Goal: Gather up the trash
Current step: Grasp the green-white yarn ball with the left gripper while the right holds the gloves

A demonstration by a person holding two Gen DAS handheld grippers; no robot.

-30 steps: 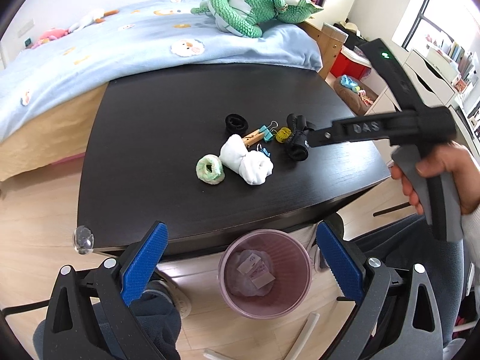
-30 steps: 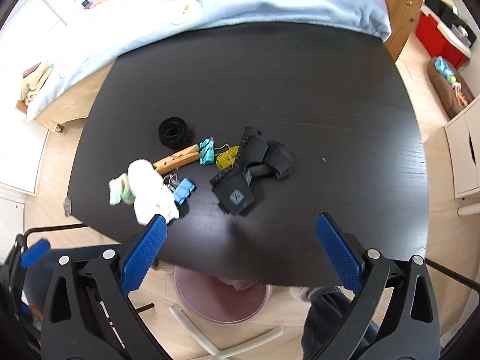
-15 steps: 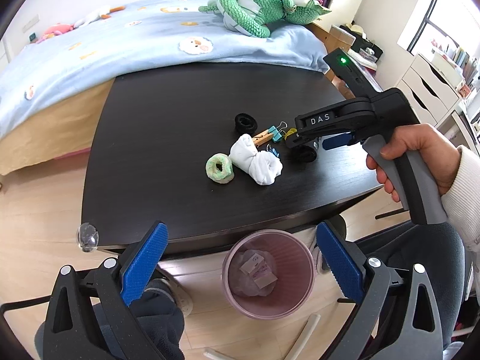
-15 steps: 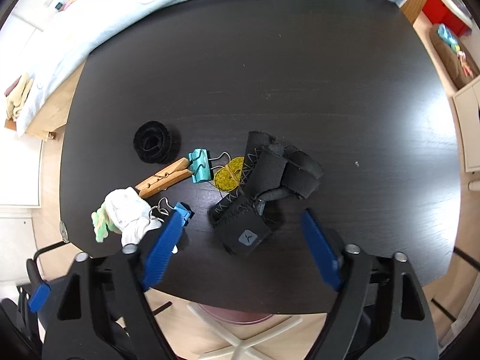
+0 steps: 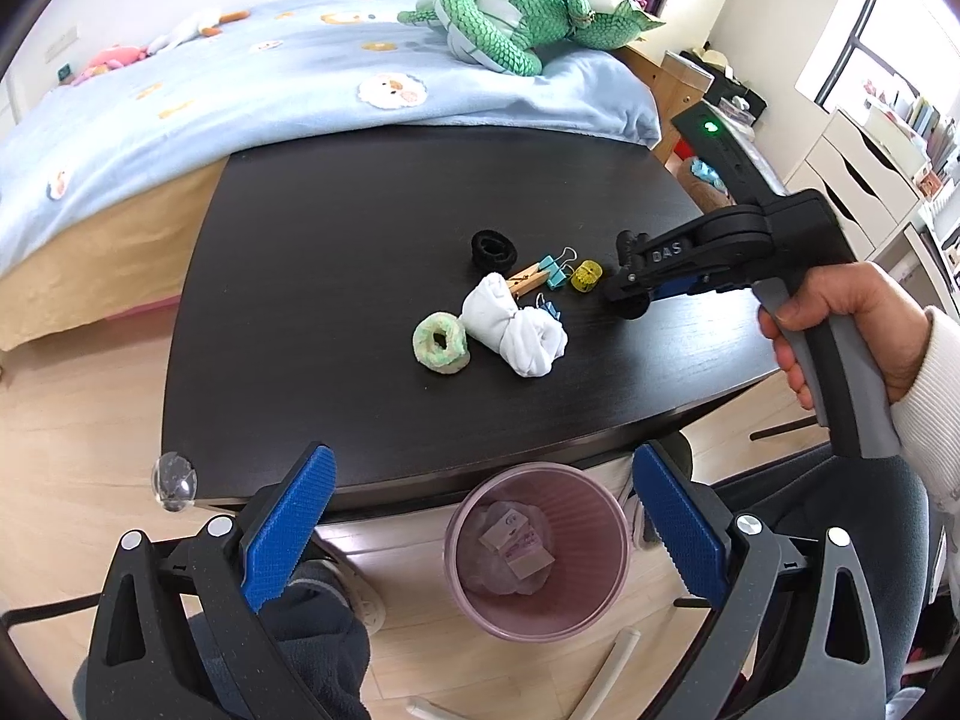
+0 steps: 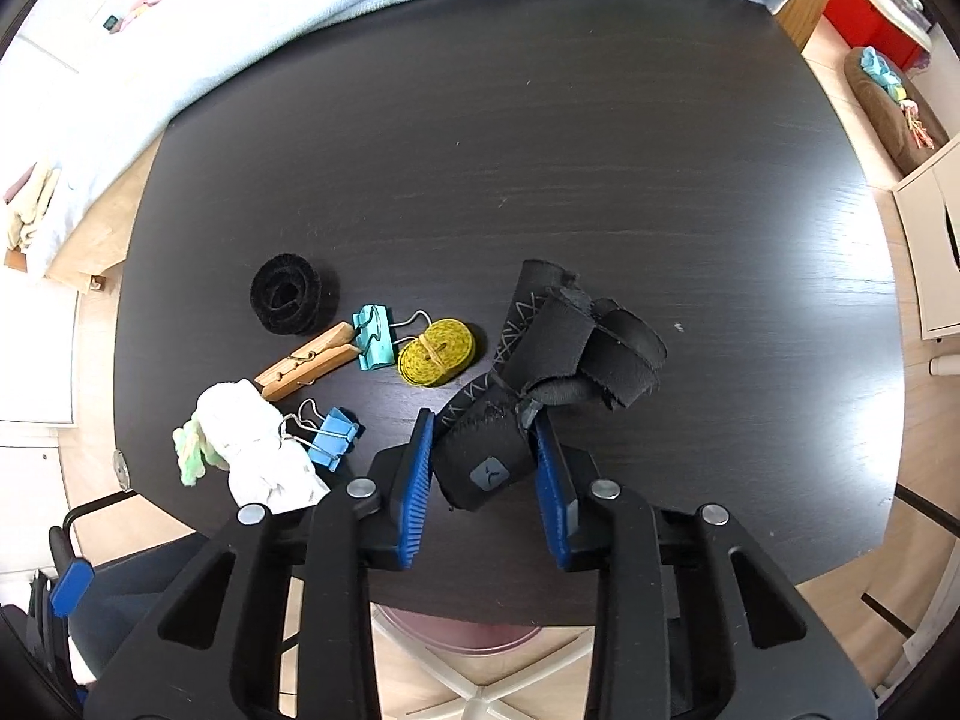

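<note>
On the black table point(image 5: 336, 228) lies a black fabric strap point(image 6: 576, 348). My right gripper point(image 6: 483, 420) points down over it, and its jaws are closing. The strap's near end fills the gap, and both blue pads point(image 6: 420, 474) touch it. From the left wrist view the right gripper point(image 5: 630, 300) is low on the table with a hand on its handle. A white crumpled wad point(image 5: 516, 330) and a green fluffy ring point(image 5: 441, 343) lie to its left. My left gripper point(image 5: 480, 462) is open with nothing in it, above a pink trash bin point(image 5: 536, 468) that holds paper scraps.
A black roll point(image 6: 287, 294), a wooden clothespin point(image 6: 306, 363), a teal binder clip point(image 6: 375, 339), a blue binder clip point(image 6: 336, 438) and a yellow tape roll point(image 6: 437, 353) lie close to the strap. A bed with a blue blanket point(image 5: 300, 78) borders the table's far side.
My right gripper has sunk toward the table and its jaws have narrowed from wide open to the sides of the black strap. The left gripper has stayed put.
</note>
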